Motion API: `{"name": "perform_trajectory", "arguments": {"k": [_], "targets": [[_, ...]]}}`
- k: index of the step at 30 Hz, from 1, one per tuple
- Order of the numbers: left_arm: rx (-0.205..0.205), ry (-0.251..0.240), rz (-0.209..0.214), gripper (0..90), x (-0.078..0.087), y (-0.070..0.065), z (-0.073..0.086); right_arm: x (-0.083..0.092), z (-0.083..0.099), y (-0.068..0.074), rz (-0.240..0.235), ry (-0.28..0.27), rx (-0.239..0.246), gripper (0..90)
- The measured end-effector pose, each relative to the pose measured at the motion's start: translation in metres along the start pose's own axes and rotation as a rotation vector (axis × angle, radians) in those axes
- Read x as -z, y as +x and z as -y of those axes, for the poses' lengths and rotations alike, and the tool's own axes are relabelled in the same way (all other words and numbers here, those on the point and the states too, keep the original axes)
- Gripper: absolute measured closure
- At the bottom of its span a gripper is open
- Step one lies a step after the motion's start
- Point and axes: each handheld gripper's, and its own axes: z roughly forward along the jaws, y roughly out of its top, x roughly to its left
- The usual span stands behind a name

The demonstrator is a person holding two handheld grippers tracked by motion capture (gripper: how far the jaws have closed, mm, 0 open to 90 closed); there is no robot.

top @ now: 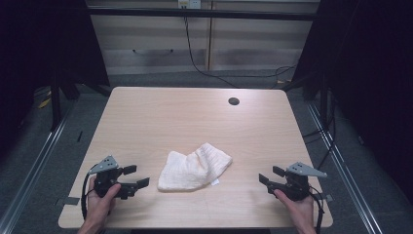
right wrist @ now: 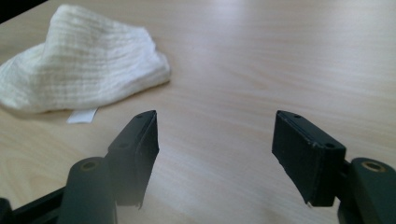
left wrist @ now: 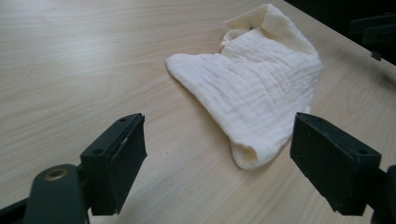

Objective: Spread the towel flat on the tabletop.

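A crumpled cream-white cloth (top: pixel 195 168) lies on the wooden table (top: pixel 195 117), near its front middle. My left gripper (top: pixel 137 176) rests at the front left, held by a hand, jaws open and pointing toward the cloth. In the left gripper view the cloth (left wrist: pixel 254 88) lies just ahead, its near corner between the jaw tips but untouched. My right gripper (top: pixel 268 175) sits at the front right, open, aimed left at the cloth. In the right gripper view the cloth (right wrist: pixel 79 63) with a small white tag (right wrist: pixel 82 115) lies ahead to the upper left, apart from the jaws.
A round cable hole (top: pixel 234 101) sits near the table's far right. Cables (top: pixel 195 53) trail on the floor beyond the table, in front of a cabinet. Dark frame posts stand at both sides.
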Motion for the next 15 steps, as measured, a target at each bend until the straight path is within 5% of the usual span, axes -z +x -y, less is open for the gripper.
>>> {"name": "perform_trajectory", "arguments": {"k": [2,4,9,15], "targets": [[0.029,-0.003,0.029,19.0,0.001,0.004,0.002,-0.002,0.000,0.001,-0.006,0.008,0.006,31.2],[-0.001,0.018,-0.017,19.8,0.001,0.004,0.003,-0.002,-0.001,0.002,-0.027,0.016,0.013,34.1],[0.019,0.005,-0.022,20.0,0.004,0.006,0.003,-0.007,-0.005,0.013,-0.100,0.062,0.053,33.4],[0.025,0.022,-0.047,20.4,-0.001,0.007,0.002,-0.020,-0.022,0.020,-0.131,0.101,0.099,34.4]]}}
